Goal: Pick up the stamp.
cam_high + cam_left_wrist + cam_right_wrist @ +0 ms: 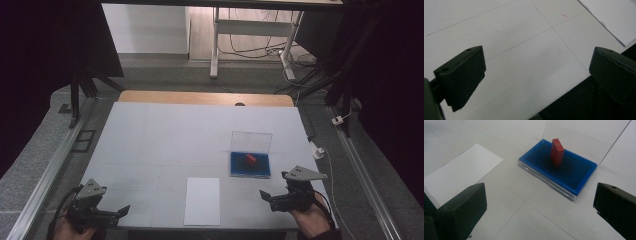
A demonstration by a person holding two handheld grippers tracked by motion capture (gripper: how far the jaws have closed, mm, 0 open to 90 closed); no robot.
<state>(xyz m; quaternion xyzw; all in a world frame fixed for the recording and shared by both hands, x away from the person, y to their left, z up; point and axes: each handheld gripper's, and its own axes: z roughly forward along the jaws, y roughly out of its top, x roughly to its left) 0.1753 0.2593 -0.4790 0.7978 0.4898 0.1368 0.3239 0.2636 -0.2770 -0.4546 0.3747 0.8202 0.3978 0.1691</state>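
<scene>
Red block (557,152) standing on end on the blue pad of the clear case (584,183), lid up behind it; in the high view right of centre, case (250,171) just above-left of right gripper (267,197). Right gripper (539,207) released, jaws wide, nothing held, aimed at the case; block up and slightly right of the jaw gap. Left gripper (123,210) at lower left, also released, empty, well apart from the block. White sheet (202,201) between the 2 grippers. Right hand clearly nearer: likely the one to reach.
</scene>
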